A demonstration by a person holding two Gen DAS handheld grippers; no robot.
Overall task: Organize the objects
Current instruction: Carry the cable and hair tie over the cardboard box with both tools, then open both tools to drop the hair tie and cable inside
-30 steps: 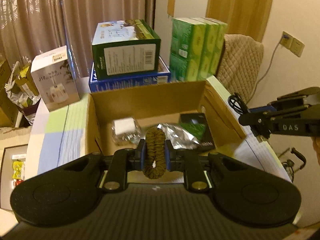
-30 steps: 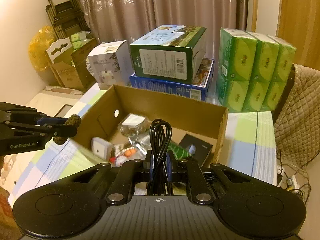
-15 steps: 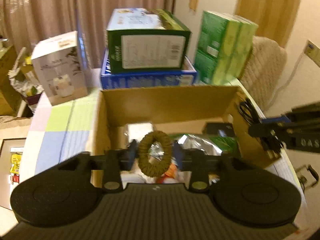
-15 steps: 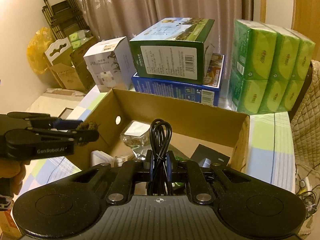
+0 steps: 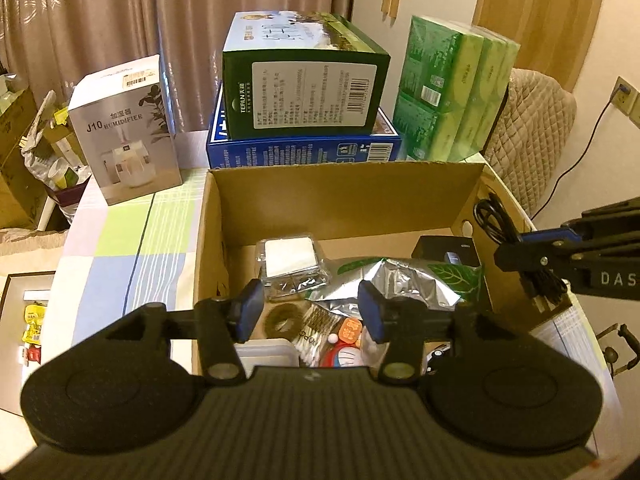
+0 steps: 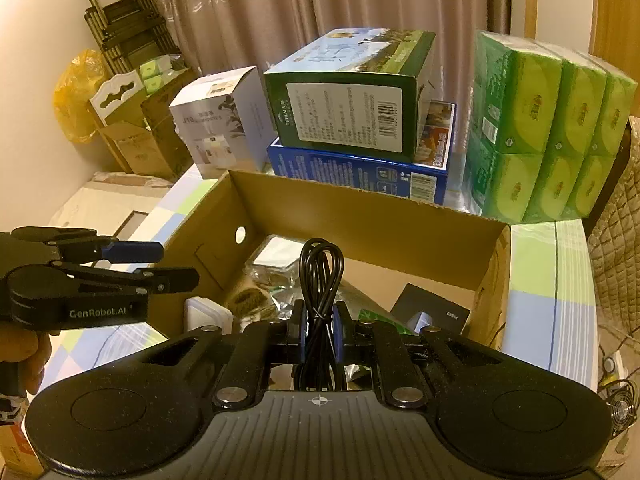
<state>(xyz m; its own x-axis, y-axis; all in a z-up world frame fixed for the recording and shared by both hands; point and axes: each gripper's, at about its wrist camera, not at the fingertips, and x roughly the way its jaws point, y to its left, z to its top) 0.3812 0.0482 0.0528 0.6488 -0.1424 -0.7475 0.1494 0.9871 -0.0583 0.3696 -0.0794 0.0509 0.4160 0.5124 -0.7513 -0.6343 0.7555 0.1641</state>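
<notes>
An open cardboard box (image 5: 344,208) sits on the checked tablecloth with several small items inside. My left gripper (image 5: 310,304) hangs over its near left part, jaws opening with nothing between them. The olive braided ring (image 5: 282,322) lies loose on the box floor just below the left finger, and it shows again in the right wrist view (image 6: 250,300). My right gripper (image 6: 320,320) is shut on a coiled black cable (image 6: 322,268) above the box's near right side. From the left wrist view that gripper (image 5: 516,258) and cable (image 5: 496,220) reach in over the right wall.
Inside the box lie a silver foil bag (image 5: 392,284), a white packet (image 5: 290,256) and a black case (image 5: 448,250). Behind it stand a humidifier carton (image 5: 124,128), a green carton (image 5: 304,92) on a blue one (image 5: 304,150), and green tissue packs (image 5: 452,92).
My left gripper opened and let go of the braided ring, which dropped into the box. Both grippers came forward and lower over the box; the right still holds the cable.
</notes>
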